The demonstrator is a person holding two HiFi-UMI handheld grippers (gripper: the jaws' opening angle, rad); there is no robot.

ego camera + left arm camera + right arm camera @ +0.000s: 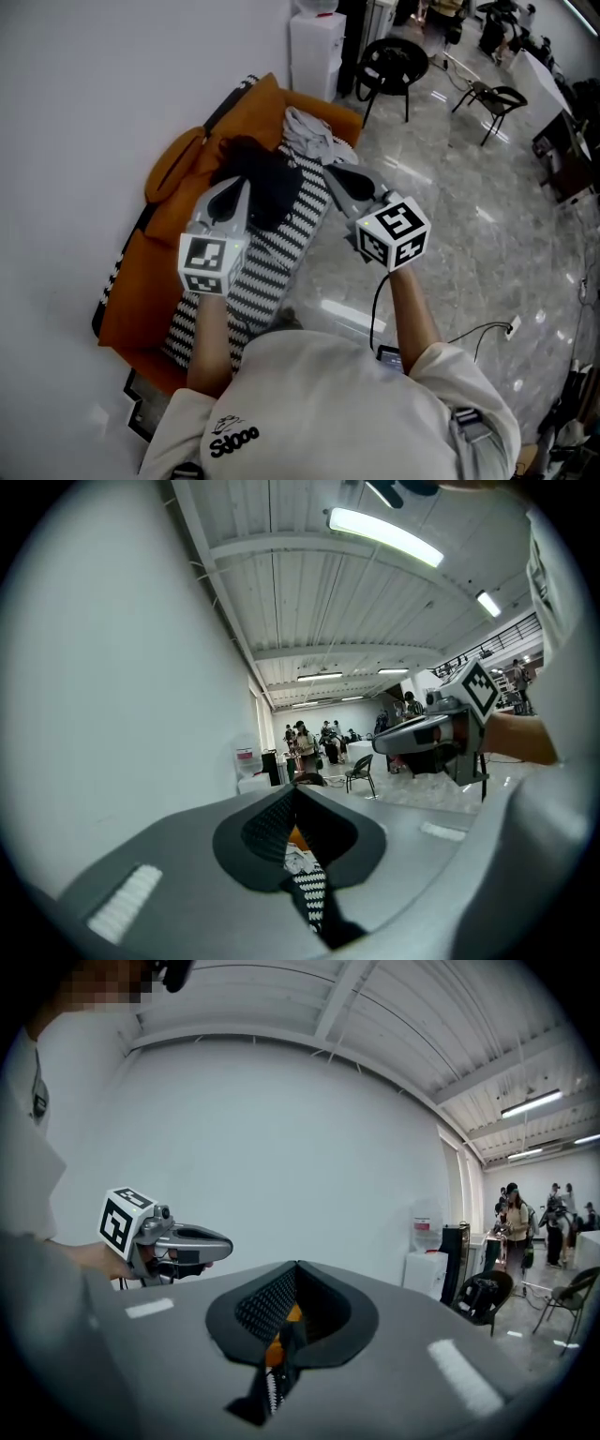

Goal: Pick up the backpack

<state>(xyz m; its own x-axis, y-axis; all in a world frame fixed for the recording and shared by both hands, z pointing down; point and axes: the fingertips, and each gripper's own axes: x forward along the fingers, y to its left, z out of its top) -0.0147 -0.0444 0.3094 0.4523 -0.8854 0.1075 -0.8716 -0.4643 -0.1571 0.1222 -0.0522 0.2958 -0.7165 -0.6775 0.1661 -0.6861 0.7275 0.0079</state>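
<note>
A black backpack (265, 180) lies on an orange sofa (187, 159), partly on a black-and-white striped cover (272, 262). My left gripper (240, 184) is held just short of the backpack's left side, jaws shut and empty. My right gripper (336, 175) hangs to the backpack's right over the sofa's edge, also shut with nothing in it. In the left gripper view the closed jaws (295, 797) leave only a slit showing orange and striped cloth; the right gripper (422, 733) is alongside. The right gripper view shows its closed jaws (296, 1271) and the left gripper (183, 1241).
Grey clothes (307, 131) are piled behind the backpack. A white wall runs along the left. A white water dispenser (316, 45) and black chairs (394, 61) stand beyond the sofa. A cable (483, 330) trails over the glossy floor. People (305, 742) stand far off.
</note>
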